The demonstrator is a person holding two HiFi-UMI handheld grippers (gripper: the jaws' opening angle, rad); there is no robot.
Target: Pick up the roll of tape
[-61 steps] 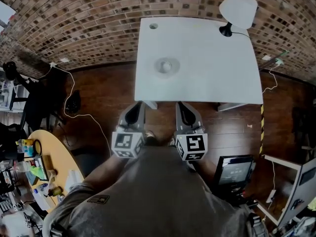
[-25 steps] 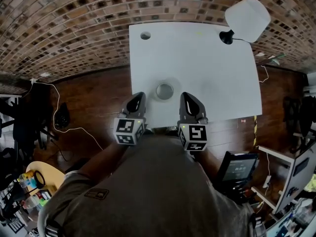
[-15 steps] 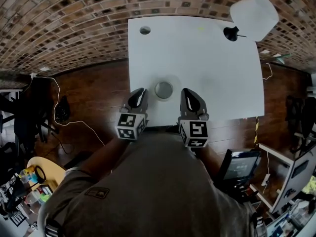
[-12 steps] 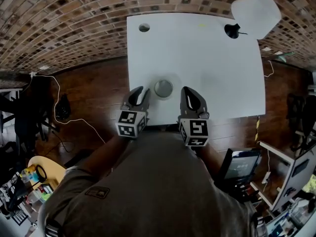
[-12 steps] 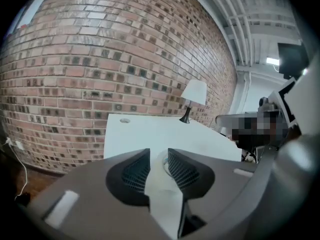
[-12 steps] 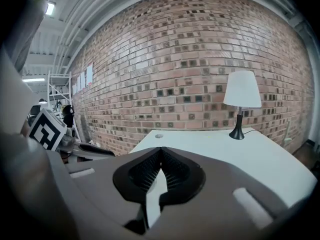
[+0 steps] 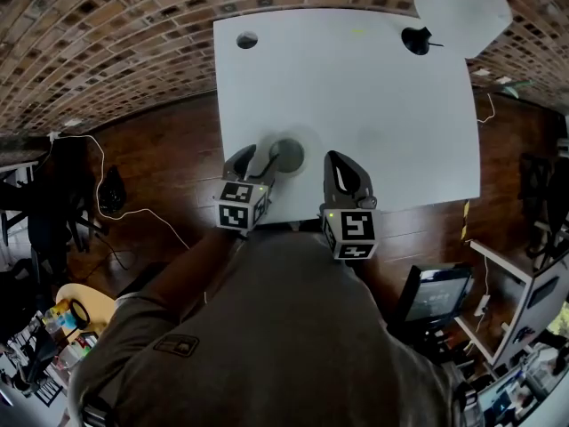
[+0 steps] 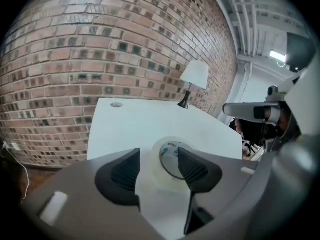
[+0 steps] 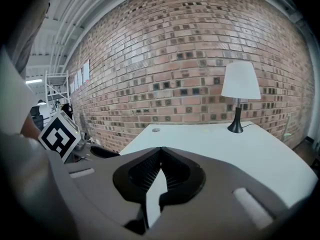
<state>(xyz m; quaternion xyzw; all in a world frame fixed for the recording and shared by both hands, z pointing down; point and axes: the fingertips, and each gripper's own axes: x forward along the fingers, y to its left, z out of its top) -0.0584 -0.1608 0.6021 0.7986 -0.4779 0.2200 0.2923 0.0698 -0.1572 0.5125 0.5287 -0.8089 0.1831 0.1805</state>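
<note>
Found roll of tape (image 7: 288,154) lying flat on white counter (image 7: 382,105), toward 7 o'clock of the top, close to the near edge. Pale, translucent winding on a ring core, some print showing inside the hole.

Found left gripper (image 8: 157,168) spread wide, having just been opening, straddling the roll's near wall. One pad outside the ring, the other over the hole, neither visibly pressing yet.

Found right gripper (image 9: 160,170) pinched together on nothing, at 3 o'clock of the roll and apart from it.

Judged light and rigid. Smooth outer wrap probably slick, so likely to skate across the counter if nudged.

Best taken across the ring wall, inside to outside, squarely and low. Risks tipping if caught only at the top edge.

Noted lamp (image 7: 462,7) at the 1 o'clock corner, well apart.
</note>
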